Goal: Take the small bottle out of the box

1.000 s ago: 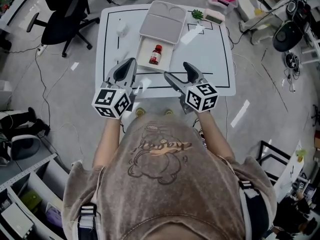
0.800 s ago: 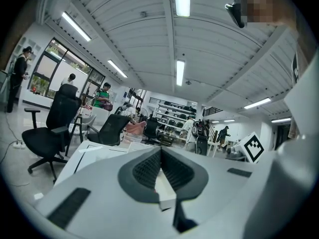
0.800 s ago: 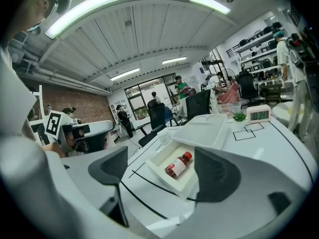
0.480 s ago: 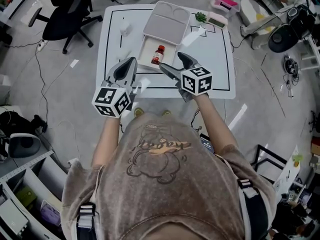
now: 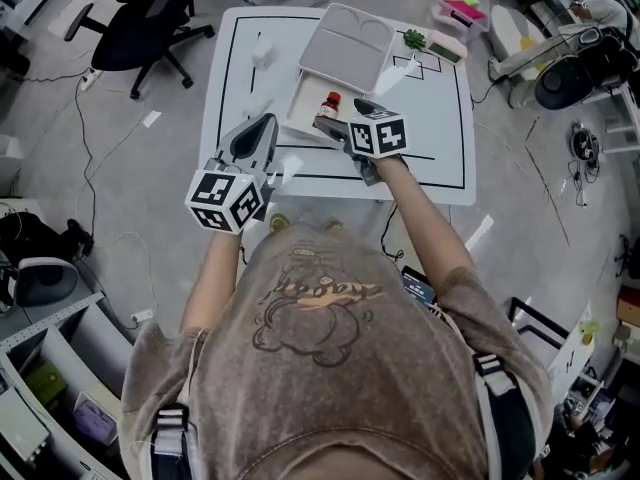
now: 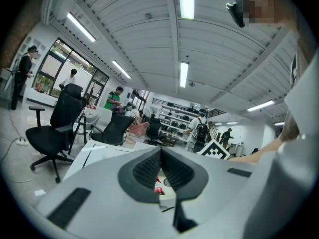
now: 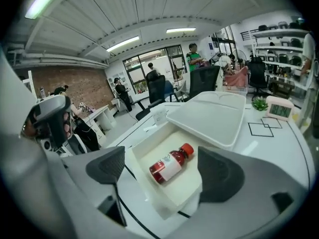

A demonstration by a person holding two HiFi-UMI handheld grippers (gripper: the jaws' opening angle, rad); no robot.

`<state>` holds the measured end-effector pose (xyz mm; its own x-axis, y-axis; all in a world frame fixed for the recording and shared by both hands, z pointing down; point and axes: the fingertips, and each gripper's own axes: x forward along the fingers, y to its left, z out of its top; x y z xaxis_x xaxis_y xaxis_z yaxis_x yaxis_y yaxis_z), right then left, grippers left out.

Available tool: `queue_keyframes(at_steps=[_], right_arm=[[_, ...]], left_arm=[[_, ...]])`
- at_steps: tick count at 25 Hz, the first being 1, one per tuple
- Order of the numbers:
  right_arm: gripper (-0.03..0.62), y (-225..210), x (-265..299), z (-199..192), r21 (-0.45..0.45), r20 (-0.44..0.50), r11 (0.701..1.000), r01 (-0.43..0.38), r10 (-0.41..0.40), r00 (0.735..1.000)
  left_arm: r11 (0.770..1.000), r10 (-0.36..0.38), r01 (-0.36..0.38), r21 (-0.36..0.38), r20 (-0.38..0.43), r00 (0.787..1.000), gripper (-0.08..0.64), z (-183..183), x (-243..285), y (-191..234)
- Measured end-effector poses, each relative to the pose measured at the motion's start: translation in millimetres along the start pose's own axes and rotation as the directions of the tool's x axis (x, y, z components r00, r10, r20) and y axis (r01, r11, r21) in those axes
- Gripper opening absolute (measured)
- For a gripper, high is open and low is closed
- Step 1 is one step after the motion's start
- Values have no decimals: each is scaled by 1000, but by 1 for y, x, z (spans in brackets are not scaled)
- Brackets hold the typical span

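Note:
A small red bottle (image 5: 327, 106) with a red cap and white label lies on its side in the open white box (image 5: 306, 120); the box lid (image 5: 347, 44) is tipped back. In the right gripper view, the bottle (image 7: 172, 164) rests on the box floor (image 7: 187, 183). My right gripper (image 5: 343, 118) hovers over the box's near edge. Its jaws are opening wide with nothing between the pads (image 7: 219, 176), and the bottle lies just ahead of them. My left gripper (image 5: 262, 123) hangs over the table's front left, away from the box. Its pads (image 6: 149, 166) meet, empty.
The box stands on a white table (image 5: 440, 118) with black taped outlines. A small green plant (image 5: 414, 39) and a pale clock (image 5: 446, 46) sit at the far right. A small white item (image 5: 262, 52) sits at the far left. An office chair (image 5: 150, 18) stands beyond the table.
My right gripper has moved forward from the table's front edge to the box, and its jaws have spread a little wider. The left gripper has stayed in place.

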<state>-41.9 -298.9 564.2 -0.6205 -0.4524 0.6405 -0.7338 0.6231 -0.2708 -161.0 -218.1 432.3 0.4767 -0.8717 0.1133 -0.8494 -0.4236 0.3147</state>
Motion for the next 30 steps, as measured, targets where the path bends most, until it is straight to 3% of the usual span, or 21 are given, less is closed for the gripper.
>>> queue_keyframes(at_steps=[3, 9, 13, 30], right_arm=[[460, -5, 16, -5, 16, -47, 1000, 10, -10, 999], [460, -13, 40, -15, -34, -144, 998, 52, -57, 988], [459, -16, 52, -24, -110, -232, 990, 83, -107, 967], [394, -22, 67, -40, -105, -457, 990, 89, -128, 880]], left_arm=[[1000, 0, 0, -1, -2, 1000, 8, 1, 0, 4], [1000, -7, 7, -1, -13, 1000, 8, -1, 2, 10], [1000, -13, 13, -9, -23, 1000, 8, -5, 3, 13], [998, -59, 58, -34, -30, 998, 8, -7, 19, 22]])
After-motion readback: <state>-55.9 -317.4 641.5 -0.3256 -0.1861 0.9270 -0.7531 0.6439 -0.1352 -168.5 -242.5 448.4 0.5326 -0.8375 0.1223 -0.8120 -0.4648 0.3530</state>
